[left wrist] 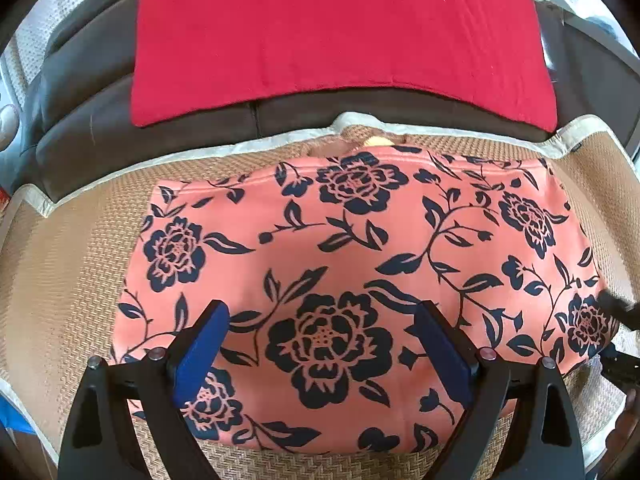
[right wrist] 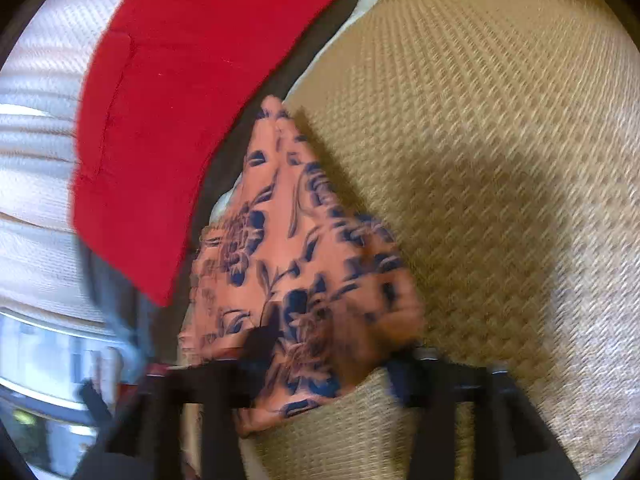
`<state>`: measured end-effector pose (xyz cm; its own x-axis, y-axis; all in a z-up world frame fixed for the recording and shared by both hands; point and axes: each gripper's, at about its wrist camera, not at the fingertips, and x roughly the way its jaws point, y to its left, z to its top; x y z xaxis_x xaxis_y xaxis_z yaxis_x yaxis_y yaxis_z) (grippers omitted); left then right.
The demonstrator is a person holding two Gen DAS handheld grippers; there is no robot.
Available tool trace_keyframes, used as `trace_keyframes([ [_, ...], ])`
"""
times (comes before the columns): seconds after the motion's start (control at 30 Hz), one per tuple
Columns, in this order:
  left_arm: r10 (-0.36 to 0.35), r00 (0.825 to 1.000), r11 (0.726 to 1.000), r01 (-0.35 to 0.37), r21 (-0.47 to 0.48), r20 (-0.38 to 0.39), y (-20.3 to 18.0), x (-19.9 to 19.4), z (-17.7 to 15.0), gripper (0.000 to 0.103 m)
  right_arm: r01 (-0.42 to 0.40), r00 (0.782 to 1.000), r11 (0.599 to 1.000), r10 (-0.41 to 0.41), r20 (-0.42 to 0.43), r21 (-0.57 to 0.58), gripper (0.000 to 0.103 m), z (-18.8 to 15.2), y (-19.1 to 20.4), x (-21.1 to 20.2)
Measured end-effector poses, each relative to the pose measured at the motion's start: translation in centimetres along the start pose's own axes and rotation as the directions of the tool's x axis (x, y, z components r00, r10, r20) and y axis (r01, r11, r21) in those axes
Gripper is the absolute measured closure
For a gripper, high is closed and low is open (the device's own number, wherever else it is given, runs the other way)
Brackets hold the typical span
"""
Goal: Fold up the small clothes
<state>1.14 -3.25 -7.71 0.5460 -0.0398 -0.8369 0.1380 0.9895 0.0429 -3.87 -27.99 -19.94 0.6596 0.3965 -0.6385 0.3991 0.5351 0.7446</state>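
A salmon-pink cloth with dark blue flowers (left wrist: 352, 256) lies flat on a woven mat (left wrist: 68, 272) in the left wrist view. My left gripper (left wrist: 324, 320) is open just above the cloth's near part, blue pads (left wrist: 200, 352) wide apart. The right gripper's dark tip (left wrist: 616, 306) shows at the cloth's right edge. In the blurred right wrist view the same cloth (right wrist: 296, 264) rises in a peaked fold. My right gripper (right wrist: 320, 364) is at its near end. The cloth hides the fingers, so I cannot tell if they grip it.
A folded red cloth (left wrist: 340, 36) lies behind on a dark brown cushion (left wrist: 100, 120); it also shows in the right wrist view (right wrist: 176, 100). The mat has a pale border (left wrist: 256, 142). White textured fabric (right wrist: 32, 160) lies at the left.
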Motion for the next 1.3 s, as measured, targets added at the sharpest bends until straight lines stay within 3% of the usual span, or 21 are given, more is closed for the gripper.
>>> trace_keyframes([
  [0.1,-0.007,1.0,1.0,0.007,0.011,-0.004,-0.5,1.0,-0.4,0.009,0.012,1.0,1.0,-0.012,0.015,-0.025,0.029,-0.3,0.7,-0.2],
  [0.17,-0.008,0.998,0.999,0.011,0.038,-0.06,-1.0,3.0,-1.0,0.008,0.008,1.0,1.0,-0.008,0.005,-0.015,0.031,-0.4,0.7,0.2],
  [0.2,-0.016,0.998,0.999,0.018,0.04,-0.064,-1.0,3.5,-1.2,0.008,0.005,1.0,1.0,-0.005,0.004,-0.016,0.043,-0.4,0.8,0.6],
  [0.27,-0.023,0.998,0.999,0.025,0.024,-0.059,-0.8,3.0,-1.0,0.009,0.053,0.999,0.998,-0.053,-0.007,-0.03,0.084,0.0,1.1,1.5],
  [0.37,-0.039,0.999,0.999,0.038,0.01,0.034,-0.4,0.2,-0.1,0.009,0.064,0.998,0.998,-0.064,-0.003,-0.014,0.084,0.5,1.1,2.2],
  [0.43,-0.03,0.999,0.999,0.029,0.024,0.037,-0.7,0.7,-0.2,0.009,0.042,0.999,0.999,-0.042,0.008,-0.015,0.08,0.6,1.3,2.0],
  [0.47,-0.03,1.0,0.999,0.03,0.039,0.0,-1.0,1.7,-0.4,0.009,0.052,0.999,0.999,-0.052,0.007,-0.005,0.07,0.7,1.2,2.2],
  [0.5,-0.031,0.996,0.997,0.036,0.066,-0.08,-1.5,3.9,-1.0,0.009,0.057,0.998,0.998,-0.057,0.006,0.002,0.052,0.7,1.1,2.4],
  [0.57,-0.059,0.997,0.998,0.061,0.035,-0.051,-1.2,4.3,-1.3,0.007,0.004,1.0,1.0,-0.004,0.016,0.022,0.045,1.1,0.8,3.0],
  [0.63,-0.075,0.995,0.997,0.076,0.015,-0.066,-0.9,4.2,-1.1,0.008,0.031,0.999,0.999,-0.031,0.023,-0.013,0.049,1.5,1.4,3.1],
  [0.7,-0.077,0.995,0.997,0.079,0.018,-0.06,-0.8,4.3,-1.2,0.007,0.092,0.996,0.994,-0.091,0.024,-0.066,0.091,2.6,2.0,3.5],
  [0.87,-0.108,0.993,0.994,0.108,0.001,-0.055,-0.2,4.2,-1.6,0.007,0.196,0.981,0.968,-0.191,0.046,-0.154,0.092,2.7,4.4,4.4],
  [1.1,-0.135,0.99,0.991,0.135,-0.002,-0.051,0.6,4.6,-2.0,0.007,0.262,0.964,0.923,-0.238,0.115,-0.282,0.092,2.0,9.8,3.9],
  [1.2,-0.146,0.987,0.989,0.146,0.001,-0.062,0.9,4.6,-1.9,0.007,0.279,0.96,0.921,-0.261,0.102,-0.272,0.092,2.1,9.3,4.6],
  [1.3,-0.145,0.987,0.989,0.146,0.003,-0.069,1.0,4.7,-1.6,0.007,0.228,0.974,0.961,-0.224,0.04,-0.158,0.091,2.5,6.3,4.8],
])
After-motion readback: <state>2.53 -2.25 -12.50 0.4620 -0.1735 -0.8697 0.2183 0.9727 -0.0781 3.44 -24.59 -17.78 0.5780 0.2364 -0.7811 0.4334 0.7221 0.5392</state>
